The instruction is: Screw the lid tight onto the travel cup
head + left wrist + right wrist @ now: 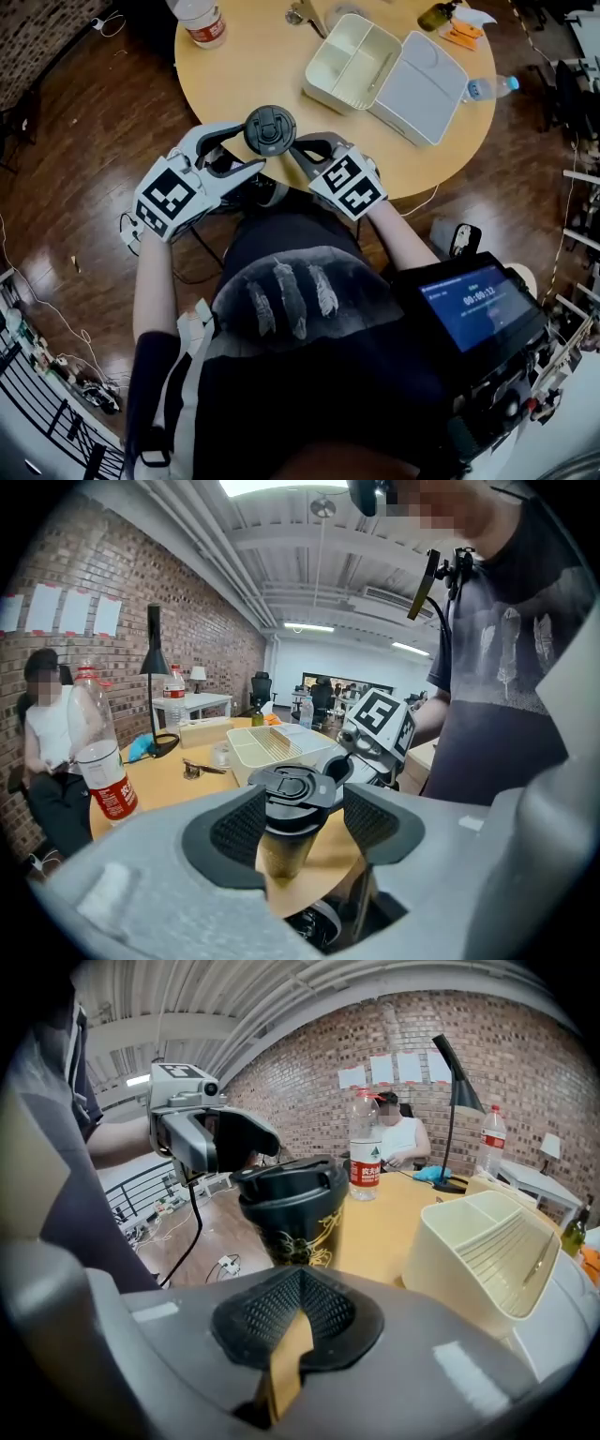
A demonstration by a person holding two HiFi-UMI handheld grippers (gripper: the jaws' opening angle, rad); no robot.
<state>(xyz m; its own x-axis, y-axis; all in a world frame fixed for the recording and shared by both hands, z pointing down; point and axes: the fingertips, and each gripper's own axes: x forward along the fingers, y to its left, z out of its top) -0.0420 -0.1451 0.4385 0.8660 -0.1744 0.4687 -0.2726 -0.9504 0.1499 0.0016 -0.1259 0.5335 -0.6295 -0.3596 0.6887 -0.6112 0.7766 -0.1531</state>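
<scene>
The black travel cup [295,1232], with gold print, carries its black flip lid [270,127] on top. It hangs at the near edge of the round wooden table [262,66], in front of the person. My left gripper [253,146] comes in from the left and is shut on the cup just under the lid [292,785], with a pad on each side of the cup body [286,850]. My right gripper [298,150] sits just right of the cup, its jaws shut with nothing between them. In the right gripper view the cup stands a short way beyond the right gripper [298,1321], apart from it.
An open cream lunch box [361,58] with its grey lid [424,86] lies on the table's far right. A water bottle [202,21] stands at the far left and another bottle [489,87] lies at the right edge. A screen device [473,305] hangs at the person's right hip.
</scene>
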